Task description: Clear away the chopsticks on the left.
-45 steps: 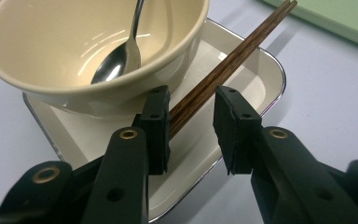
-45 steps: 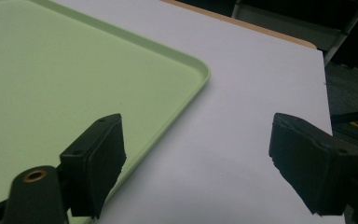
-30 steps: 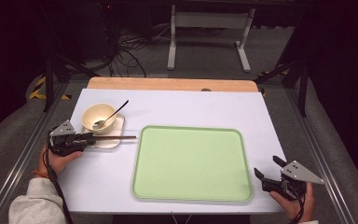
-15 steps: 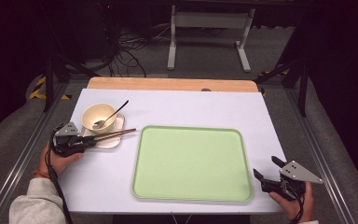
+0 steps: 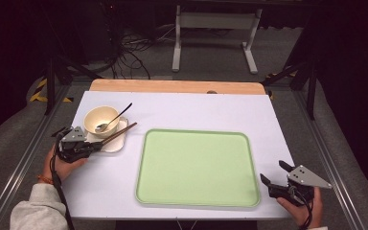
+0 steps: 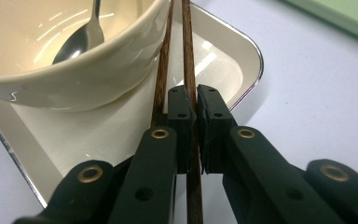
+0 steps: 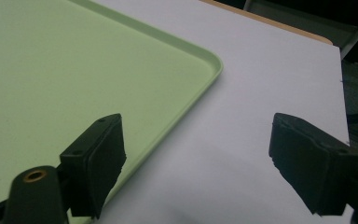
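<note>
— Where are the chopsticks [image 6: 186, 56]?

— On the small white dish [image 5: 115, 142], beside the cream bowl [image 5: 98, 120] with its spoon [image 5: 111, 120], left of the green tray [image 5: 196, 167]. My left gripper [image 6: 196, 109] has just been closing; its jaws now pinch one stick near its end, while the other runs just outside them.

— How will they handle?

— Light, stiff, slick, I reckon; they may roll or split, so I'd regrip both together.

— Your right gripper [image 7: 196, 163]?

— Jaws wide apart, off the tray's near right corner.

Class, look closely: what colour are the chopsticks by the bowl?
The chopsticks are dark reddish-brown wood, clearest in the left gripper view.
</note>
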Demonstrator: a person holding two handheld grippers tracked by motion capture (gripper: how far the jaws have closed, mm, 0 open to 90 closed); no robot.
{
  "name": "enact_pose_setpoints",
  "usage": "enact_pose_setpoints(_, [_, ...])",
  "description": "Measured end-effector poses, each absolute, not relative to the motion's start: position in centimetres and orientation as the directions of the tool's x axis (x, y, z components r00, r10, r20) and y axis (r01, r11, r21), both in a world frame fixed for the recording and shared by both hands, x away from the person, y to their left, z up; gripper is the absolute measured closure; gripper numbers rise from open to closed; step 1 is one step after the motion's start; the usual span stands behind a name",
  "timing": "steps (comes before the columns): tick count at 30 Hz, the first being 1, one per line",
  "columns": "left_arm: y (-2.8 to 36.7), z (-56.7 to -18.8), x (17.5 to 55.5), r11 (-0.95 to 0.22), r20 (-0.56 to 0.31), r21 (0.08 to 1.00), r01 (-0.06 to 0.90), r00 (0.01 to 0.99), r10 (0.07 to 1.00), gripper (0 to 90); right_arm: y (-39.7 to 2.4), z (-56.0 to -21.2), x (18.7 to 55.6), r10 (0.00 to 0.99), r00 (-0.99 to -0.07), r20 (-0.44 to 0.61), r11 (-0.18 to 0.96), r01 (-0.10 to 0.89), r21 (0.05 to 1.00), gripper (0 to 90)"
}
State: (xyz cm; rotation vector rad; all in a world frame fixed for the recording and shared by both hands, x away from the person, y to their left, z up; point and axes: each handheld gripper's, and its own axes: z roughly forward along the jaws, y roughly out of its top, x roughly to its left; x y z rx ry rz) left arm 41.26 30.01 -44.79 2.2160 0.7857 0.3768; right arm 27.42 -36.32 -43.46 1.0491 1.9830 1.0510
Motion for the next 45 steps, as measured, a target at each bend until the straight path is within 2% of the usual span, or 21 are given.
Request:
enact_pose_setpoints(15, [28.4,-42.9,39.3,-0.508,0.025,0.749,0.425,0.749,0.662,85.3,-36.3,-43.3,27.3,0.868,-0.464,-0.176,0.356,0.336,0.872,18.6])
enact_pose_setpoints(20, [27.4,-42.3,38.6,-0.457,-0.010,0.774,0.438,0.730,0.683,85.3,-36.3,-43.2,27.2,0.869,-0.464,-0.172,0.352,0.335,0.874,18.6])
enact_pose_setpoints(45, [20.2,-40.4,36.0,-0.475,0.005,0.797,0.372,0.783,0.622,85.3,-36.4,-43.1,27.0,0.871,-0.461,-0.172,0.347,0.329,0.878,18.6])
